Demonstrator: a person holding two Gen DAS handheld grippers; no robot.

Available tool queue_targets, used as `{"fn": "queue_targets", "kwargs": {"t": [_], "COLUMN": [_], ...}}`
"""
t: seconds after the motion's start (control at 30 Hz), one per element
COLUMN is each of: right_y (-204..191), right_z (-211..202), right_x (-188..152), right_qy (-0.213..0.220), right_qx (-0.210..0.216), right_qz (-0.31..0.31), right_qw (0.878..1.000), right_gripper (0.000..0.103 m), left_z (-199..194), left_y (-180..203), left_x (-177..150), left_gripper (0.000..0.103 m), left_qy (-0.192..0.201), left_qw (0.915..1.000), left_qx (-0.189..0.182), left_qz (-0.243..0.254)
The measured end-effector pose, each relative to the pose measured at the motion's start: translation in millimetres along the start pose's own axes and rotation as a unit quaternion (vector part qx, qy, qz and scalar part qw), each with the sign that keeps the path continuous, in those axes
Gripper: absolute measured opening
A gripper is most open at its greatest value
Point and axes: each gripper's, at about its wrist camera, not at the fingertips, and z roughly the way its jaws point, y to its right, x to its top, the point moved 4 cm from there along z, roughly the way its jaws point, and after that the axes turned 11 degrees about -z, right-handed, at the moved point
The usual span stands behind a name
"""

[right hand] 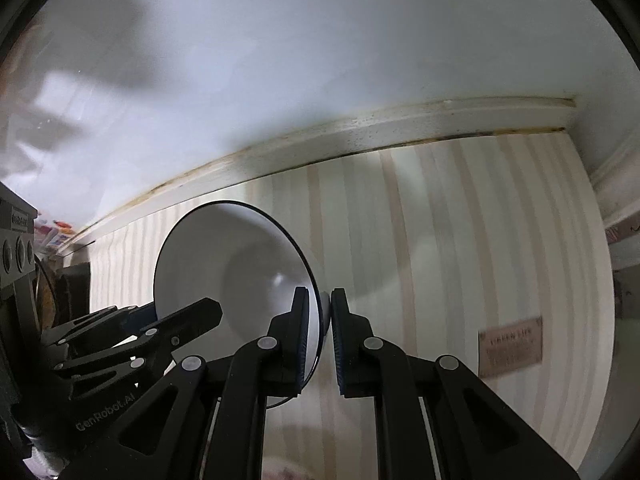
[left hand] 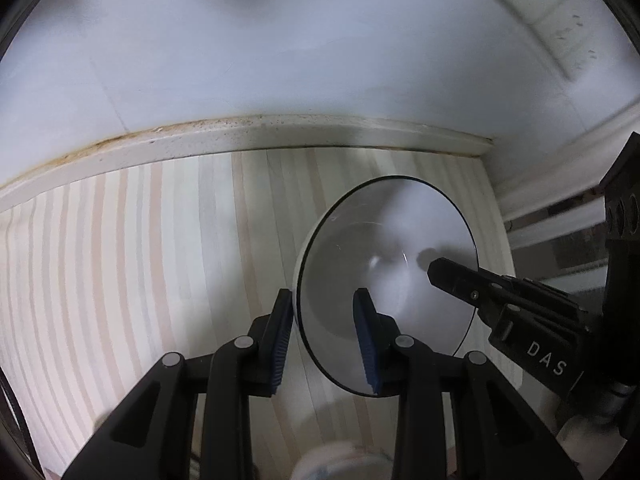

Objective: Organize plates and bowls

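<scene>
White ceramic bowl with a thin dark rim [left hand: 384, 240] is what we hold between our two tools, tilted on its edge above the pale striped wooden counter [left hand: 140, 260], close to the corner where the counter meets the white wall [left hand: 280, 40]. In the left wrist view our left tongs [left hand: 324, 336] straddle the bowl's near rim, one blue ribbed pad outside the wall and the other inside the hollow, closed narrowly on it. Our right tongs [left hand: 434, 270] come in from the right of that view, their black tip reaching over the bowl's inner face. In the right wrist view the right tongs [right hand: 322, 334] are clamped on the opposite rim of the bowl [right hand: 224, 264], the dark edge running between the two blue pads, which stand almost together. The left tongs [right hand: 212, 308] show at the lower left there, on the bowl's other side. A stained cream ledge [left hand: 256, 136] runs along the back of the counter beneath the wall. A blurred brown label [right hand: 510, 346] lies on the counter to the right.
</scene>
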Motion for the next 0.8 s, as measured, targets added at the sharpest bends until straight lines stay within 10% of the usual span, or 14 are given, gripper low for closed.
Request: {"fn": "queue_targets", "kwargs": {"t": [0.8], "right_y": [-75.5], "right_z": [-93.4], "right_x": [-177.9], "right_qy": [0.011], "right_qx": [0.016], "right_qz": [-0.005], "right_qw": [1.0], "right_gripper": [0.013], "left_z": [-47.5], "left_y": [-12.5], "left_x": [-163.8], "left_gripper": [0.028], "left_qy": [-0.032], "left_qw": [0.9993], "left_qx": [0.012], "left_qz": [0.019]}}
